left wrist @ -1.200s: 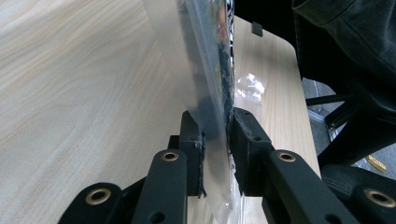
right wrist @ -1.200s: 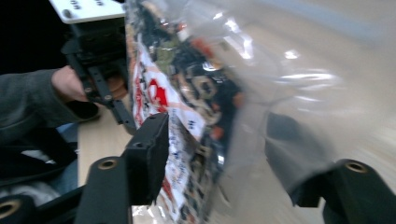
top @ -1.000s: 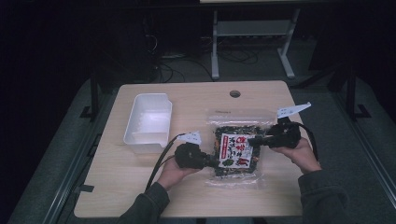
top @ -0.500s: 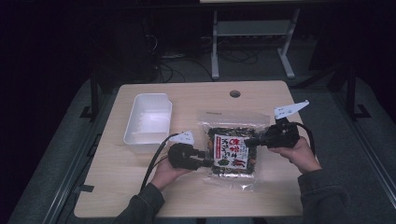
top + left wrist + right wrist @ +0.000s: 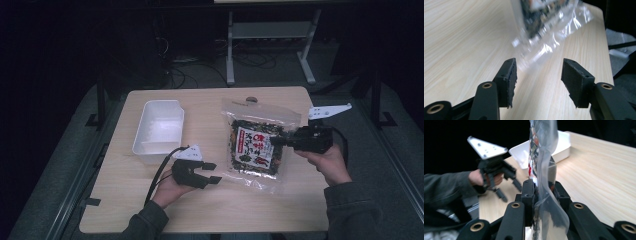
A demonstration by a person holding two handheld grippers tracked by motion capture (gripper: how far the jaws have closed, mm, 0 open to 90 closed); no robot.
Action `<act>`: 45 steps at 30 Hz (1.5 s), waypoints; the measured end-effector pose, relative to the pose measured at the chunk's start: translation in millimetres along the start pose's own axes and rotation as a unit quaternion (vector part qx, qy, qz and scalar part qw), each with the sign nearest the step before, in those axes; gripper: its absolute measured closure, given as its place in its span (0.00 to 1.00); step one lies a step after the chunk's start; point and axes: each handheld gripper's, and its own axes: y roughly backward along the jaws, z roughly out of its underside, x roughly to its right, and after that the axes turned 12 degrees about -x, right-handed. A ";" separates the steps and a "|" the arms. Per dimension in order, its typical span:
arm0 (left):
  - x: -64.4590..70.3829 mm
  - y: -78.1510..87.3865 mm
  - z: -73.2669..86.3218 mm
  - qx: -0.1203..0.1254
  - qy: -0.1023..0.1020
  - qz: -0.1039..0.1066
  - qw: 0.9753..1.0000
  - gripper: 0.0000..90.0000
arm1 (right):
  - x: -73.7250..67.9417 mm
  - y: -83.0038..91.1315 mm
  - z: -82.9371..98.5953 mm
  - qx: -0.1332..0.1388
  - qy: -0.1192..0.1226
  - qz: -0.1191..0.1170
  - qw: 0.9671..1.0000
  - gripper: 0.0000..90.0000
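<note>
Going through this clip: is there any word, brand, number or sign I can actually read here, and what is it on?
None can be read with confidence.
Snack bag, clamped in the right gripper: a white and red label with large red characters, too small and blurred in the high view to read.
The same bag in the left gripper view: print blurred, unreadable.
White tray: no marking visible.
Left gripper: jaws open, no lettering visible.

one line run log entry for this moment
right tool: shut on snack bag, lifted | left tool: open, apart from bag | white tray: empty on table
</note>
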 end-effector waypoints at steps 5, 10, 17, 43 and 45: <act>6.2 4.3 6.7 -0.010 -0.007 -0.018 1.000 0.42 | -4.4 1.0 -1.9 0.010 -0.017 0.036 0.999 0.83; 9.2 5.7 13.4 -0.019 -0.007 -0.028 0.999 0.38 | -9.1 -1.4 -5.3 0.014 -0.026 0.060 0.998 0.83; 11.2 14.7 25.9 -0.025 -0.007 -0.043 0.999 0.34 | -18.0 -10.3 -14.1 0.025 -0.037 0.104 0.994 0.83; 14.8 42.2 59.4 -0.042 -0.012 -0.073 0.996 0.25 | -32.6 -51.4 -51.3 0.061 -0.053 0.167 0.983 0.83; 16.7 43.6 62.0 -0.046 -0.014 -0.076 0.996 0.24 | -35.5 -58.2 -56.9 0.070 -0.053 0.166 0.982 0.83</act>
